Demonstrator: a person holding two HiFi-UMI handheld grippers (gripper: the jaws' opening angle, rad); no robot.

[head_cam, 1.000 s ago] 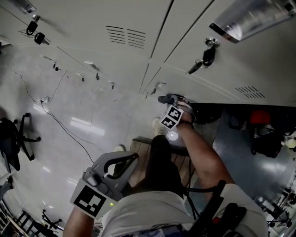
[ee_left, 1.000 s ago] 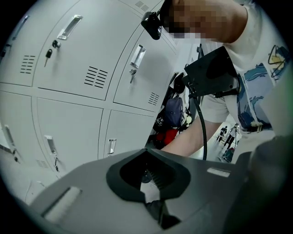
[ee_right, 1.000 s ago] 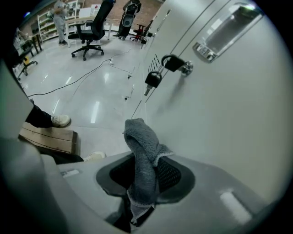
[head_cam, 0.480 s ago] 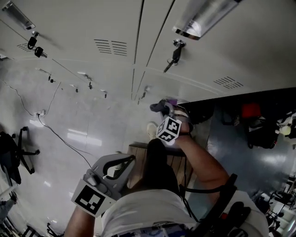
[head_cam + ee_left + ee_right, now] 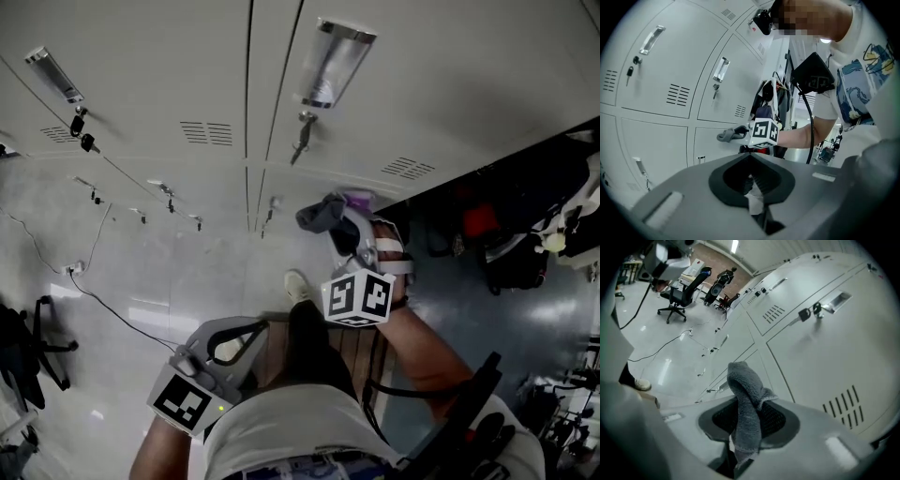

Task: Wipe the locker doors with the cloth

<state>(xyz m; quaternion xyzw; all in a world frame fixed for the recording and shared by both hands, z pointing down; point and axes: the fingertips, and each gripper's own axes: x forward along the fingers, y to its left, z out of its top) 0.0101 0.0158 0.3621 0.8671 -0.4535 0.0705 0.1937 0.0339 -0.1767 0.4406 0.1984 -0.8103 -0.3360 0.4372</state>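
My right gripper (image 5: 330, 217) is shut on a grey cloth (image 5: 319, 212), raised in front of the white locker doors (image 5: 169, 84). In the right gripper view the cloth (image 5: 746, 404) sticks up folded from between the jaws of this gripper (image 5: 743, 437), close to a vented door (image 5: 825, 348); whether it touches I cannot tell. The left gripper view shows the cloth (image 5: 726, 136) level with a lower door (image 5: 651, 79). My left gripper (image 5: 246, 335) hangs low by the hip, shut and holding nothing, also seen as gripper (image 5: 754, 194).
Keys (image 5: 300, 141) hang in the door locks under metal handles (image 5: 333, 61). An open locker (image 5: 478, 220) at the right holds dark and red items. A cable (image 5: 103, 300) trails over the glossy floor, and an office chair (image 5: 28, 347) stands at the left.
My right gripper has risen toward the camera with the cloth still in it. The head view has tilted up the lockers. The left gripper has stayed low.
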